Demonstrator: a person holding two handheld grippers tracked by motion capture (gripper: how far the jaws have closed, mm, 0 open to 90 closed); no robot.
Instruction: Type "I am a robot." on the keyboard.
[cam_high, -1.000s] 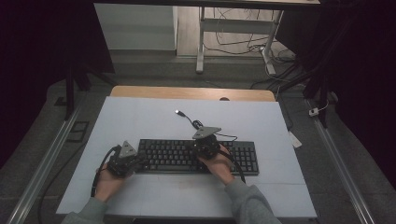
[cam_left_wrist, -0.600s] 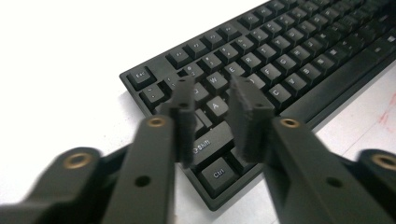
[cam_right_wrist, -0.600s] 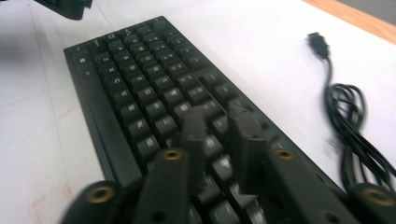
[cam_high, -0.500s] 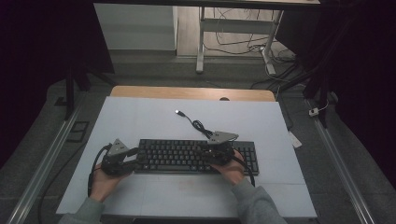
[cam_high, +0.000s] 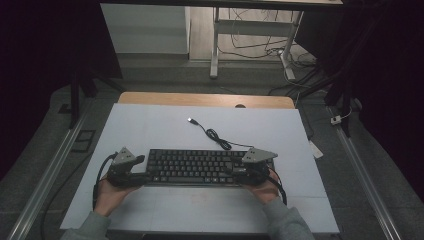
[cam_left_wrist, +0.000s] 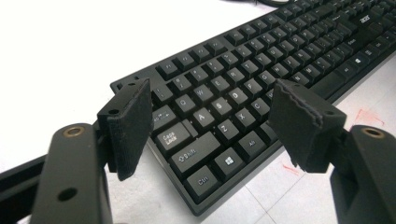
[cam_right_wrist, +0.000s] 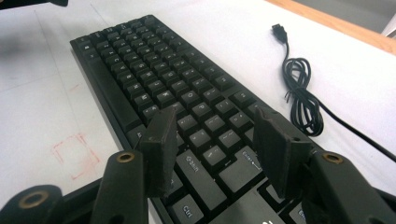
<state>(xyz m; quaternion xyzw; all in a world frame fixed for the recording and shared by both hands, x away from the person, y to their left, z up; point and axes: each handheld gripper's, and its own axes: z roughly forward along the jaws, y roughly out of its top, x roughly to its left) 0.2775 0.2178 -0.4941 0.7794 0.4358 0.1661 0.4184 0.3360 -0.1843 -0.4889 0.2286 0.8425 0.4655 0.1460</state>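
While the black keyboard (cam_high: 195, 167) lies flat near the tabletop's (cam_high: 150, 125) front edge, parallel to it, the left tongs (cam_high: 136, 169) sit at its left end and the right tongs (cam_high: 239, 172) at its right end. Both stand with jaws apart, over the end keys, clamped on nothing. The keyboard's coiled cable (cam_high: 214, 134) trails toward the far edge, its plug (cam_high: 190, 120) lying loose.

High view overhead, facing forward-down; gripper views low, close, opposite ends; all share keyboard (cam_high: 195, 166).
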